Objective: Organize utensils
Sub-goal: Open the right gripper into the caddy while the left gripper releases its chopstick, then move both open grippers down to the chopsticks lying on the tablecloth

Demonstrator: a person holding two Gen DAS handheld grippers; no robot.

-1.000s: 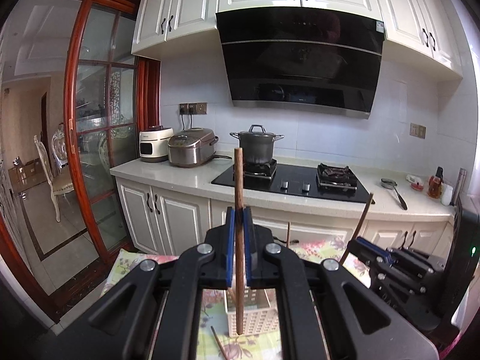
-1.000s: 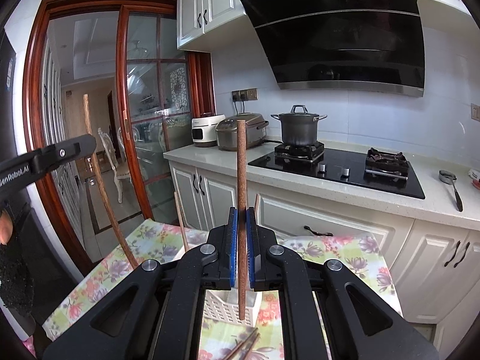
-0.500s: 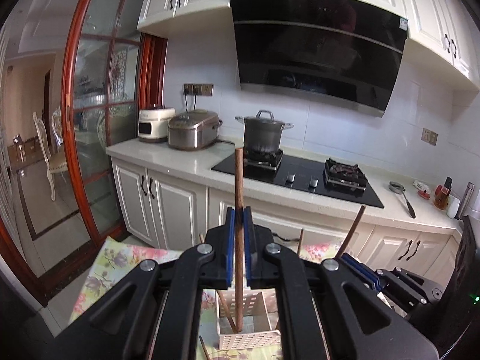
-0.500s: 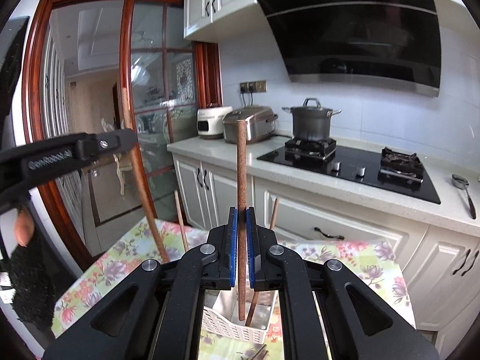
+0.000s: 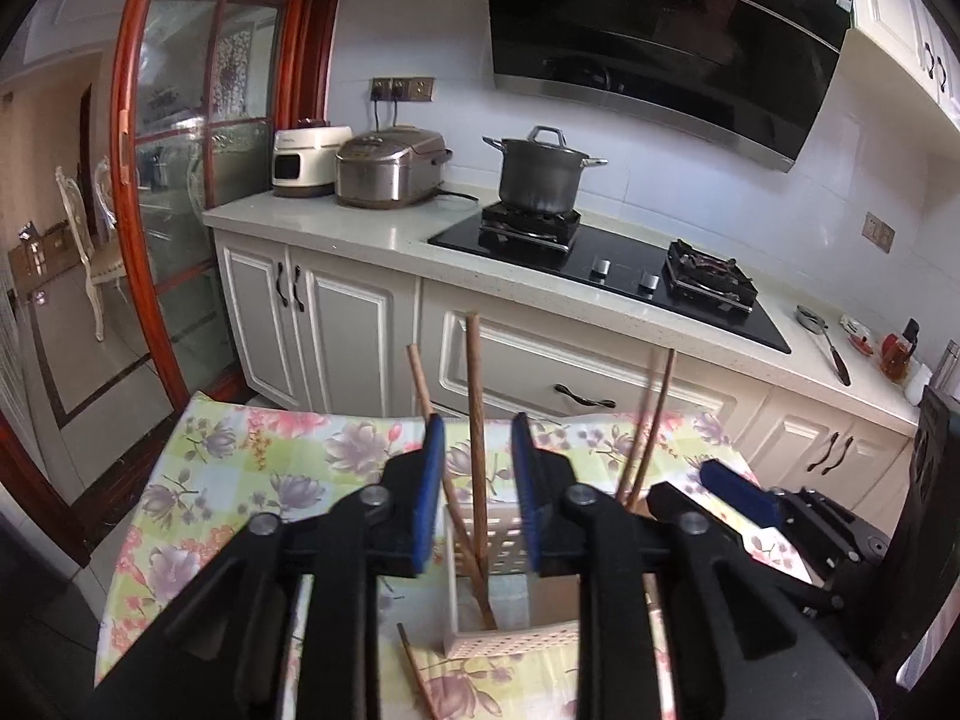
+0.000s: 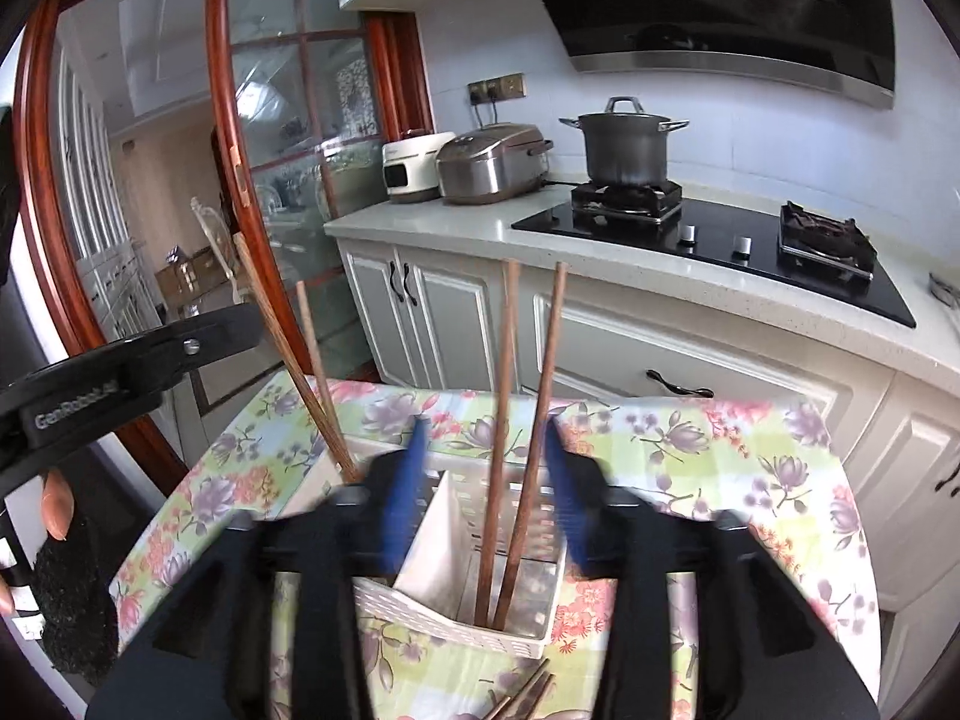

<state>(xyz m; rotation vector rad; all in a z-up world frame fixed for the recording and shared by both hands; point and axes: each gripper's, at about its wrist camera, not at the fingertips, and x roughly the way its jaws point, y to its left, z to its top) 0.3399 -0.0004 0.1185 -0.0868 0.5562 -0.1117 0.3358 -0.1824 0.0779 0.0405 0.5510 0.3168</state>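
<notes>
A white slotted utensil basket [image 5: 510, 642] [image 6: 456, 606] stands on a floral tablecloth. Brown wooden chopsticks stand in it: two [image 5: 477, 432] in its left compartment in the left wrist view, two [image 6: 528, 420] in its right compartment in the right wrist view, two more [image 6: 312, 372] at its far left. My left gripper [image 5: 478, 498] is open just above the basket, astride an upright chopstick without touching it. My right gripper [image 6: 486, 486] is open, blurred, with two chopsticks standing free between the blue pads.
Loose chopsticks lie on the cloth in front of the basket [image 5: 414, 678] [image 6: 522, 696]. Behind the table stand white cabinets [image 5: 336, 324], a counter with rice cookers [image 5: 390, 165], a pot on a black hob [image 5: 543, 171] and a red-framed glass door [image 5: 180, 180].
Both grippers lowered toward the basket and opened. The chopstick each one held now stands in the basket, free of the pads.
</notes>
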